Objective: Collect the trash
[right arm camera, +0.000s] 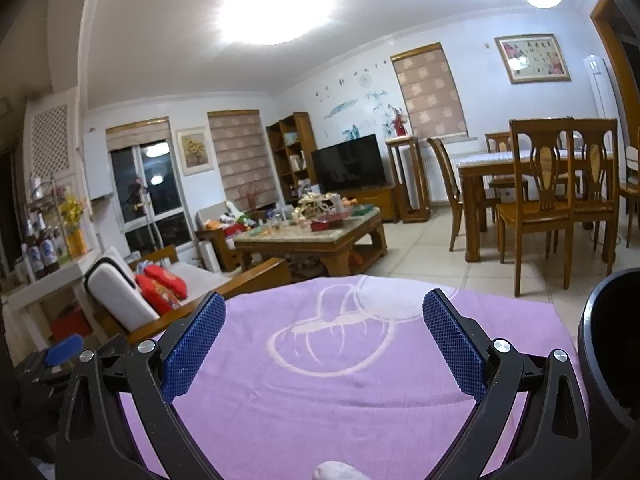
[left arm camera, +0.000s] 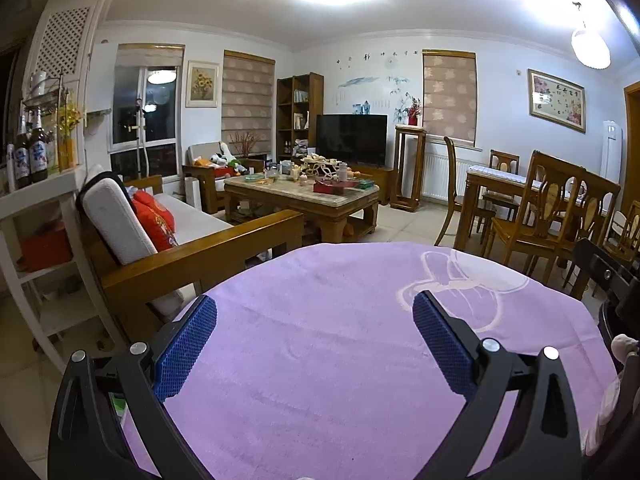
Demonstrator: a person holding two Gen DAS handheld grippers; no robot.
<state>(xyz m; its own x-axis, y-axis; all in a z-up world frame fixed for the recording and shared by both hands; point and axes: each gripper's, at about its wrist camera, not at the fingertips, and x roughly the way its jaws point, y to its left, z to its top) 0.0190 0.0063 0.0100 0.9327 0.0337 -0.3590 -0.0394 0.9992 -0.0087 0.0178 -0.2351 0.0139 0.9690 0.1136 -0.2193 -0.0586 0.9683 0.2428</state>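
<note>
Bin [right arm camera: 608, 344] right; both grippers [left arm camera: 315, 320] [right arm camera: 324, 316] level, fingers apart.

A home living room: sofa [left arm camera: 168, 236], television [left arm camera: 352, 138], dining table [right arm camera: 520, 164].

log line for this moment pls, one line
left gripper open, empty | right gripper open, empty | both above purple cloth | dark bin at right | no trash grasped

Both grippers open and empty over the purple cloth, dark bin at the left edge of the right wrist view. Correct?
Not quite: the dark bin sits at the right edge of the right wrist view, not the left. The rest holds: left gripper and right gripper are open and empty over the purple cloth.
</note>
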